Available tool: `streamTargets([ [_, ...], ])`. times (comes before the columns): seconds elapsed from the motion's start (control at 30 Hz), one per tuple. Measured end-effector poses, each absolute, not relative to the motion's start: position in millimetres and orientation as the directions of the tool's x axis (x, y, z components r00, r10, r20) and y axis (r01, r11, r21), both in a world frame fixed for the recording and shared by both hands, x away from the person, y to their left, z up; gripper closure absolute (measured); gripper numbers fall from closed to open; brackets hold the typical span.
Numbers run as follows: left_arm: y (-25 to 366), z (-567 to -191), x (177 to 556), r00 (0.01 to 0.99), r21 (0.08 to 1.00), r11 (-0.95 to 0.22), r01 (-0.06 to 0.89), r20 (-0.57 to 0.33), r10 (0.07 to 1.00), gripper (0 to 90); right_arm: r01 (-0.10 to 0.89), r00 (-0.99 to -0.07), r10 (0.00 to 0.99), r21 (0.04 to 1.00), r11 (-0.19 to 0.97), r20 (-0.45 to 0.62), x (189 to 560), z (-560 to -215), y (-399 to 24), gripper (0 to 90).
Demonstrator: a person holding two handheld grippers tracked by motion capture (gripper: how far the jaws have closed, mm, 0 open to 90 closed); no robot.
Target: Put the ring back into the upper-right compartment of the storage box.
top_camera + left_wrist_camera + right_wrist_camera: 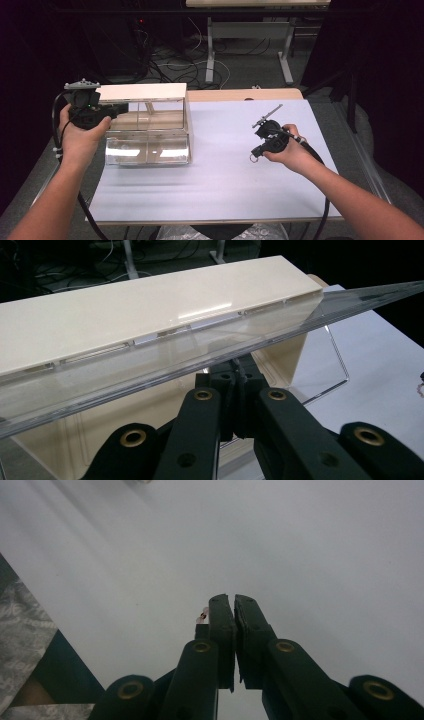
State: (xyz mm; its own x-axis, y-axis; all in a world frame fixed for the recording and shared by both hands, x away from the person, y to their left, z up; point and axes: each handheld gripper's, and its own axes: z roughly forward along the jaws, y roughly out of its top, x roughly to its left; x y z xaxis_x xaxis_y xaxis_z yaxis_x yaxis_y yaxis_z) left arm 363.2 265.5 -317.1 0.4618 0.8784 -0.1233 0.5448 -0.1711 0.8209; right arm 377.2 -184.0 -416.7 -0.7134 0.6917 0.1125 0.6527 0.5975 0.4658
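Note:
A box with a cream top (142, 92) and a clear curved lid (147, 150) stands on the left of the white table (225, 175). My left gripper (121, 108) reaches in at the box's left end. In the left gripper view its jaws are together, and its tips (239, 371) sit right at the raised edge of the clear lid (125, 375), below the cream top (150, 305). Whether they pinch that edge is hidden. My right gripper (259, 150) hovers shut over bare table, with nothing between its jaws (233, 602).
The box's cream side wall and base (280, 357) show through the lid. Beyond the table's far edge stand desk legs (210, 50) and loose cables on the floor. A crinkled bag (20, 625) lies below the table's near edge.

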Motion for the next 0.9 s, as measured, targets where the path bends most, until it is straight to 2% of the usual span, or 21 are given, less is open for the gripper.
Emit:
streamTargets([
  [0.07, 265.6, -316.8, 363.1, 0.462, 0.820, -0.172, 0.546, -0.123, 0.878, 90.0, 0.636, -0.721, 0.684, 0.499, 0.589, 0.113, 378.6, -413.2, -180.0, 87.6],
  [0.1, 265.6, -316.6, 362.9, 0.462, 0.820, -0.172, 0.546, -0.123, 0.878, 90.0, 0.643, -0.724, 0.681, 0.461, 0.612, 0.106, 379.1, -407.0, -178.9, 87.6],
  [0.9, 267.4, -315.2, 364.2, 0.458, 0.817, -0.168, 0.552, -0.128, 0.880, 90.0, 0.546, -0.793, 0.602, 0.549, 0.633, 0.095, 385.3, -360.1, -123.2, 87.6],
])
